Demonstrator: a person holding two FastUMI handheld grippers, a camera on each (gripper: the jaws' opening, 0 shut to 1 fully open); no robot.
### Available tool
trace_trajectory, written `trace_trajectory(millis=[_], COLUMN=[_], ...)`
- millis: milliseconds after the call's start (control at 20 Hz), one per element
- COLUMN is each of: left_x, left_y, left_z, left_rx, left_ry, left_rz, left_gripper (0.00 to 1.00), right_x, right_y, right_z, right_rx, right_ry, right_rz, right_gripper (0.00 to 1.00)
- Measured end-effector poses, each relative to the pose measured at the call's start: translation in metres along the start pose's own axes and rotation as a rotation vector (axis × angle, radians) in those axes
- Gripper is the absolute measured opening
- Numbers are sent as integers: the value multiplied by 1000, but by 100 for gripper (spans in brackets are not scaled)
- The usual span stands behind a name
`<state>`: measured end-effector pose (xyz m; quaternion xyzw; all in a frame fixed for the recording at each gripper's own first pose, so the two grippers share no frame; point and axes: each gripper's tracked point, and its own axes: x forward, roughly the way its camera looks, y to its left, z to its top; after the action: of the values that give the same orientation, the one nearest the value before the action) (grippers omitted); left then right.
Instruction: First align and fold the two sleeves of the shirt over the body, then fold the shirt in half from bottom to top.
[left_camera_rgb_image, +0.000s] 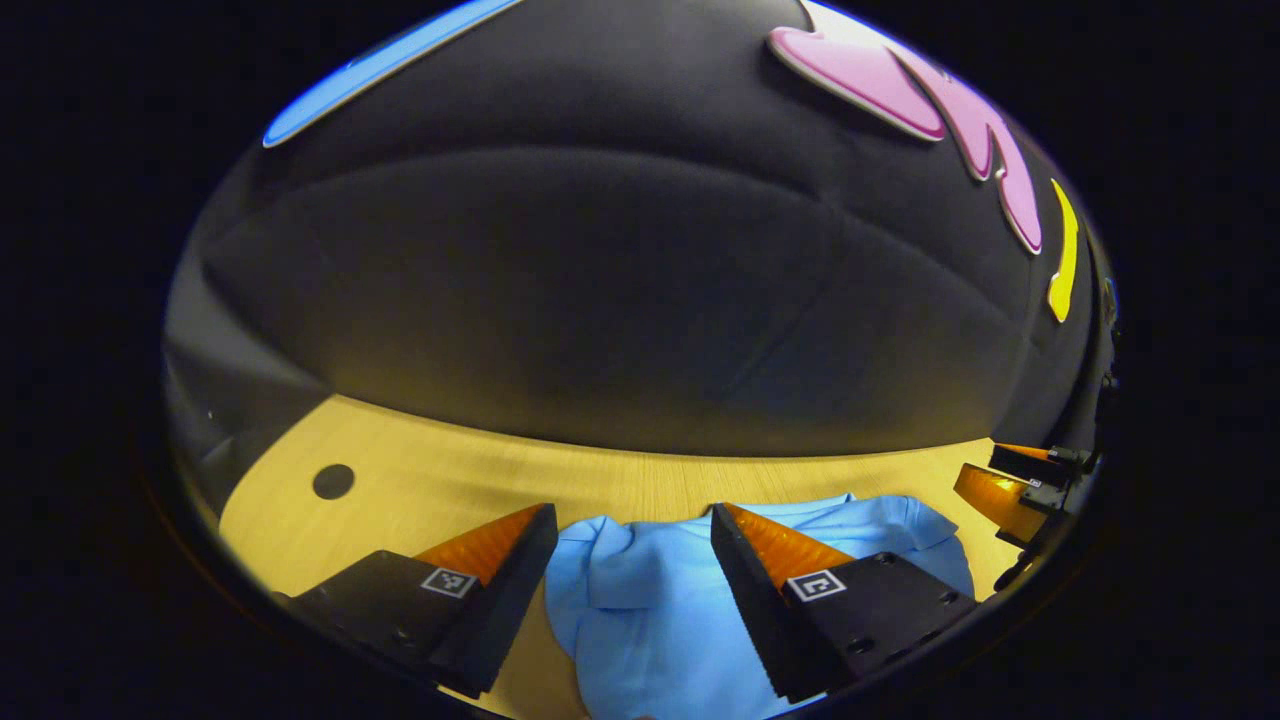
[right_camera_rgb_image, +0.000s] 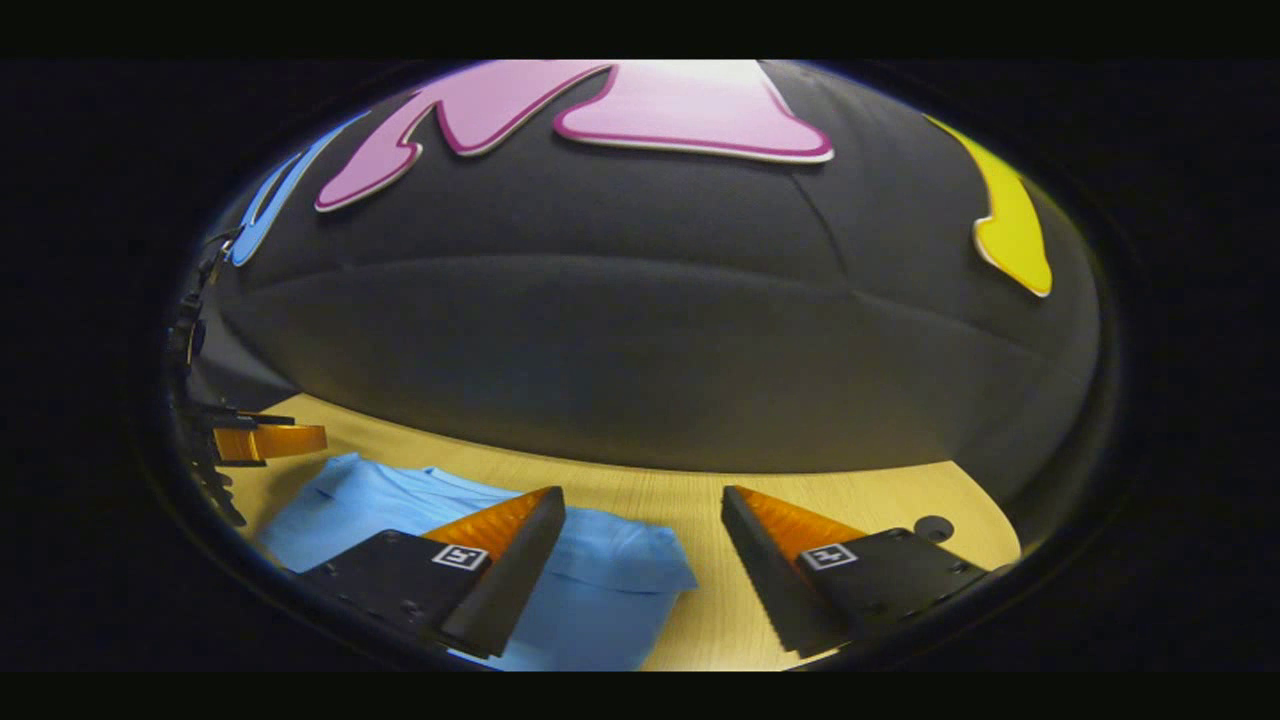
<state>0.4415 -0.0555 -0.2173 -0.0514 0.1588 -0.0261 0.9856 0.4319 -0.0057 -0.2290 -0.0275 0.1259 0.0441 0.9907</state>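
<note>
Both grippers, left (left_camera_rgb_image: 633, 560) and right (right_camera_rgb_image: 643, 545), hang spread wide, gripping nothing. The shirt (left_camera_rgb_image: 660, 610) looks bunched (sleeves hard to pick out), so a grab could snag extra layers and skew the fold.

Matt cloth shirt (left_camera_rgb_image: 650, 610), smooth wood table (left_camera_rgb_image: 450, 480).

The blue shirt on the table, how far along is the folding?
The blue shirt lies bunched on the wooden table, with cloth already lapped over the body at its edges, so the sleeves may be in; I cannot be sure. Nothing is in hand: the left hand-held gripper and right hand-held gripper are both open above it. The bottom-to-top fold seems left.
</note>
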Motion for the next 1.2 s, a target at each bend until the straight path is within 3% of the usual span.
trace_trajectory(millis=[50, 200, 300, 500, 800, 1000, 1200], left_x=[-13, -65, -116, -229, -403, -493, -561], left_y=[-2, -12, -21, -41, -38, -48, -51], left_z=[9, 32, 48, 89, 131, 110, 81], left_rx=[22, 90, 113, 64, 107, 66, -6], left_ry=[-26, -114, -178, -318, -436, -423, -459], left_rz=[7, 28, 31, -3, -6, -14, 1], left_gripper=[97, 97, 97, 97, 97, 96, 96], right_x=[-14, -66, -112, -218, -379, -471, -531], right_y=[-5, -21, -28, -58, -70, -57, -17], right_z=[5, 23, 39, 82, 170, 182, 155], right_rx=[6, 1, 6, -14, 8, -41, -50], right_ry=[-16, -69, -109, -156, -293, -353, -332], right_rz=[-12, -55, -85, -210, -280, -299, -215], right_gripper=[100, 98, 98, 98, 97, 98, 97])
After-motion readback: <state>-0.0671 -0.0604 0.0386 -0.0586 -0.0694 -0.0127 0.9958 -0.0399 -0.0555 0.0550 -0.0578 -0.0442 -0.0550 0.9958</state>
